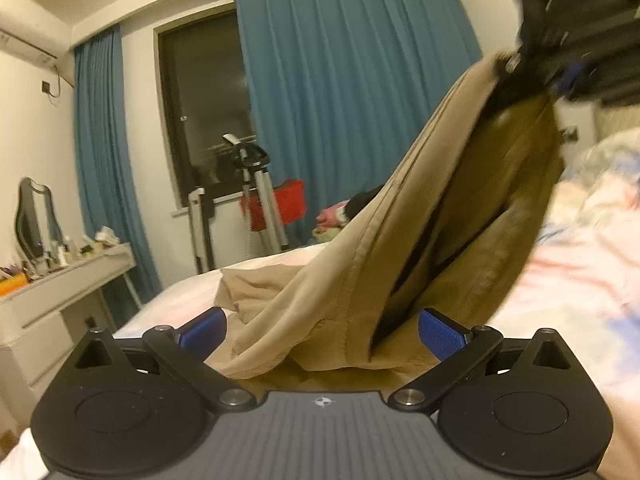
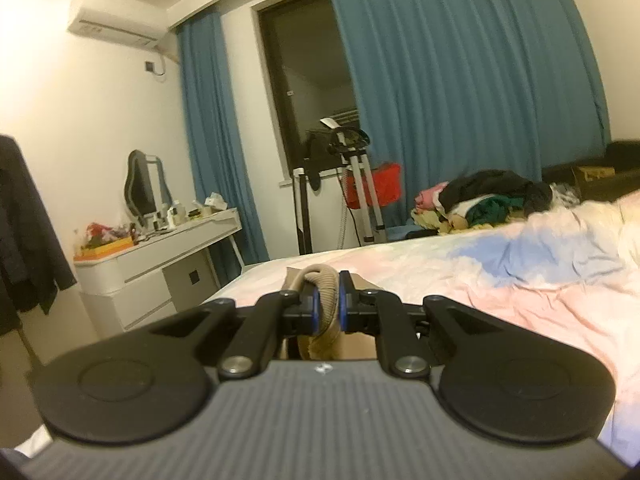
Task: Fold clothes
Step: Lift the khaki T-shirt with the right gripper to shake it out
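Right claw (image 2: 328,306) pinching the floppy tan pants (image 1: 400,248) by a ribbed edge, left claw (image 1: 320,330) spread wide, so I'd grab the opposite hem.

Tan garment (image 1: 400,248) hangs lifted, lower end on bed.

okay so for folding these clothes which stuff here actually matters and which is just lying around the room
In the job:
tan garment
right gripper, shut on the garment
left gripper, open, garment between its fingers
bed

Just lying about:
clothes pile
dressing table
red box
tripod
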Action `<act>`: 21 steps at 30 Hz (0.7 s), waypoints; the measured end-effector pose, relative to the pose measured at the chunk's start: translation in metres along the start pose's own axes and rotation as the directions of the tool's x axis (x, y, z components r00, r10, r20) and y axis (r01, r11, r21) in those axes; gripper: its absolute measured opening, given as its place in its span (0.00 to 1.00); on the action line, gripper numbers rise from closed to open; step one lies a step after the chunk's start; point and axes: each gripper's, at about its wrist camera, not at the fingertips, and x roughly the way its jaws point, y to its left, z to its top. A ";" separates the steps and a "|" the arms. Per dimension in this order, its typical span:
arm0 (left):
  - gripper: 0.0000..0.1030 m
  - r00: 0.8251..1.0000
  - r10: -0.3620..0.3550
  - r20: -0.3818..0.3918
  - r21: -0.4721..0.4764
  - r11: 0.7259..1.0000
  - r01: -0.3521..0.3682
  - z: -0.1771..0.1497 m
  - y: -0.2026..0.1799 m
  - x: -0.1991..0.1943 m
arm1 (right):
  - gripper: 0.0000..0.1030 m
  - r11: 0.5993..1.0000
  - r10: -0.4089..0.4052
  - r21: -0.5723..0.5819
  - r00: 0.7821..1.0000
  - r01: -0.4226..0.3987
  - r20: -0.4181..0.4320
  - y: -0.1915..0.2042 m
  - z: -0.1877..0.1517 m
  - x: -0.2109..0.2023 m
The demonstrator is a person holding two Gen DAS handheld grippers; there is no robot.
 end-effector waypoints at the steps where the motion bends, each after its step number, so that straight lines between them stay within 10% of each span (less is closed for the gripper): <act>1: 1.00 1.000 0.027 -0.010 -0.005 1.000 -0.027 -0.001 -0.002 0.008 | 0.12 1.000 -0.005 0.016 1.000 0.005 -0.006 -0.005 -0.002 0.002; 9: 1.00 0.983 0.158 -0.096 -0.214 0.961 -0.175 -0.005 0.043 0.040 | 0.13 0.990 -0.065 0.114 0.982 0.086 -0.180 -0.036 -0.025 0.034; 17: 1.00 0.949 0.174 -0.262 -0.054 0.979 -0.195 -0.028 0.038 0.098 | 0.13 0.991 -0.056 0.106 0.984 0.075 -0.170 -0.033 -0.028 0.034; 21: 1.00 0.930 0.257 -0.264 -0.157 0.940 -0.304 -0.030 0.064 0.109 | 0.15 0.988 -0.101 0.089 0.969 0.124 -0.225 -0.037 -0.038 0.043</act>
